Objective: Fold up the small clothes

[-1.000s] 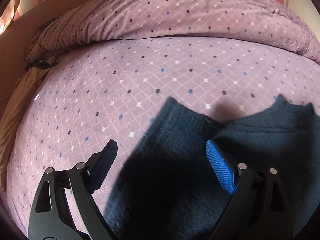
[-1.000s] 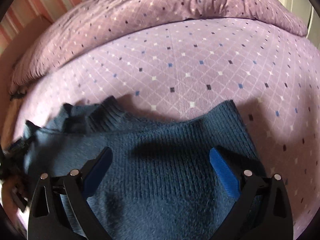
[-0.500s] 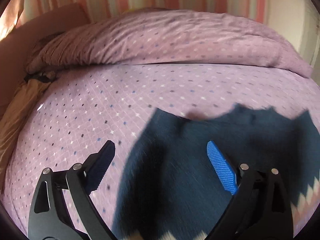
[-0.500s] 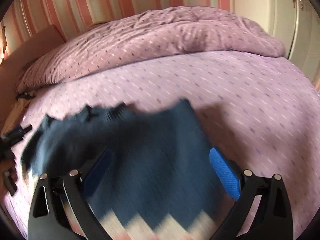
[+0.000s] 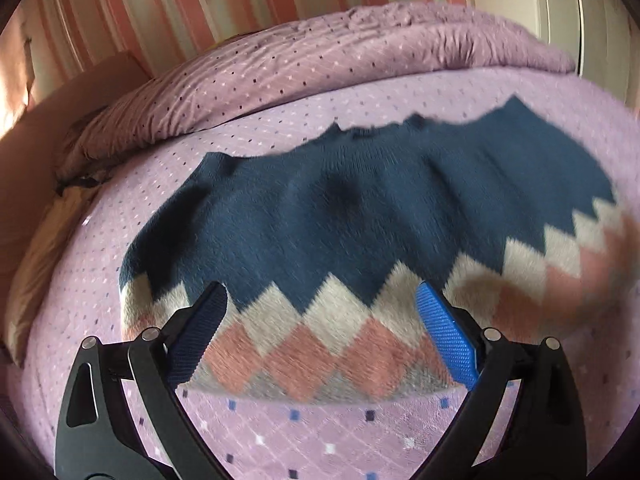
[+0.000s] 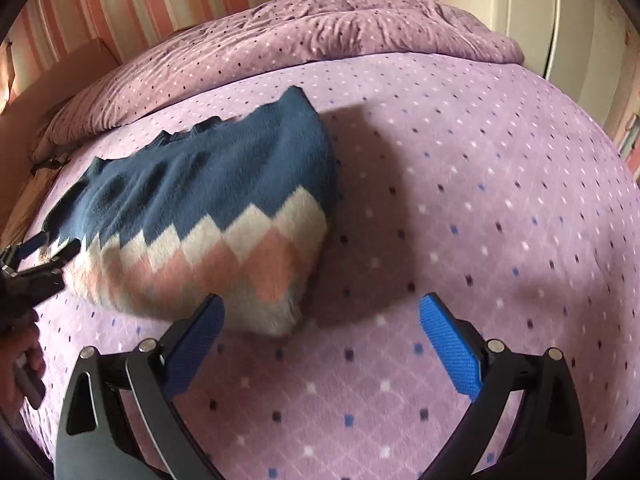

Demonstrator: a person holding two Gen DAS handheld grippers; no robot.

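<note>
Purple dotted fleece bedspread [image 6: 460,200] carries the navy knit sweater with cream-and-pink zigzag hem [image 5: 360,216], spread flat at its left side. Both the left gripper [image 5: 320,332] and right gripper [image 6: 320,336] gape wide, holding nothing — folding looks barely begun, every fold seemingly left.

Sweaters: one sweater [image 5: 360,216], blue on top with white and pink diamonds below, lying on the bed [image 5: 360,436].
Beds: one bed, with a purple dotted cover.
Blankets: one rolled purple blanket [image 6: 280,40], on the bed beyond the sweater.
Hand-held grippers: two. The left hand-held gripper [image 5: 322,332] is wide open at the near edge of the sweater. The right hand-held gripper [image 6: 322,334] is wide open, near the sweater's right corner.
Blue pads: two on each hand-held gripper.
</note>
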